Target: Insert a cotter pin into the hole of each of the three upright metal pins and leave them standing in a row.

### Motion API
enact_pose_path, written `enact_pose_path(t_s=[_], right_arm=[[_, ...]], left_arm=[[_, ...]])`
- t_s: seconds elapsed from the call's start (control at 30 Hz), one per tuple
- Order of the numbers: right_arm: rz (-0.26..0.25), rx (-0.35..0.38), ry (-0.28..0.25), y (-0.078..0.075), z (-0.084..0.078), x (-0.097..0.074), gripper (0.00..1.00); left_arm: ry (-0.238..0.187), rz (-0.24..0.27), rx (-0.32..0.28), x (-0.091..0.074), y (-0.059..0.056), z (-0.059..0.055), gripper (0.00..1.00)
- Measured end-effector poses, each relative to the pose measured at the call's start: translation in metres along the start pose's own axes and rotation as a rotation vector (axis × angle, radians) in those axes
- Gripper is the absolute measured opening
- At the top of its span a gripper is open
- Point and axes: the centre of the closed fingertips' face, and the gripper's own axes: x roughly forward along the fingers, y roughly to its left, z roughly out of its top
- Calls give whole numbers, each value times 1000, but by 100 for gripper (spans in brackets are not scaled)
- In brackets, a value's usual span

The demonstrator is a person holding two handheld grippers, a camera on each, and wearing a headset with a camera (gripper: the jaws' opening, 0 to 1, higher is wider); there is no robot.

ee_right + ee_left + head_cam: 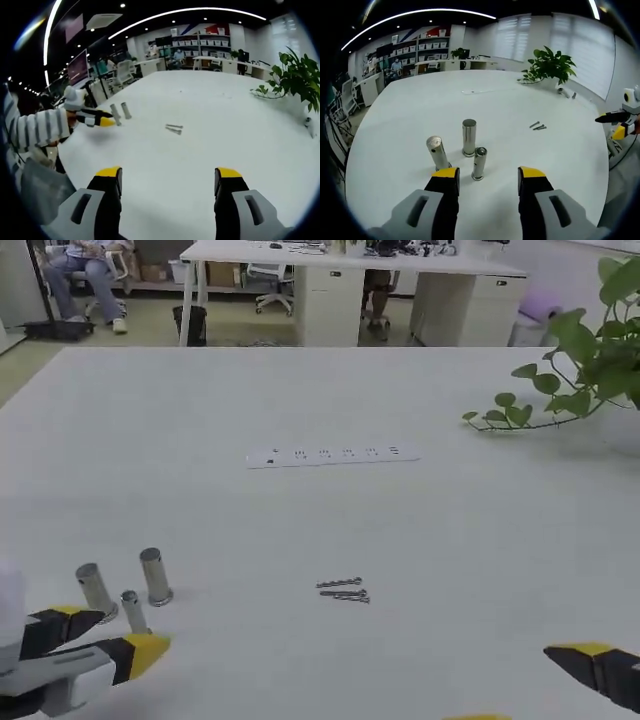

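Note:
Three upright metal pins stand close together at the table's near left: one (93, 590) at the left, one (155, 576) behind, one (132, 610) nearest. In the left gripper view they are the left pin (438, 152), the back pin (469, 137) and the near pin (479, 163). My left gripper (110, 632) (488, 176) is open just in front of them, holding nothing. Several cotter pins (343, 590) (538, 125) (174, 128) lie loose mid-table. My right gripper (535, 685) (168, 173) is open at the near right, well short of the cotter pins.
A white power strip (332, 455) lies across the middle of the white table (450, 540). A leafy plant (580, 360) trails over the far right corner. Desks, chairs and a seated person are beyond the far edge.

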Motion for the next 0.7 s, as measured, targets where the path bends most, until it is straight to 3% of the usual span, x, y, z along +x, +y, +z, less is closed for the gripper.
enact_pose_path(t_s=[0.17, 0.4, 0.6, 0.7], right_arm=[[6, -5, 26, 0, -7, 0, 76], [1, -14, 32, -1, -9, 0, 75], [3, -8, 39, -2, -11, 0, 75], [4, -9, 45, -2, -12, 0, 75]], left_arm=[[-4, 31, -3, 7, 6, 0, 47], [1, 26, 8, 13, 7, -1, 35], [21, 47, 27, 18, 11, -7, 33], [13, 49, 12, 18, 12, -6, 26]])
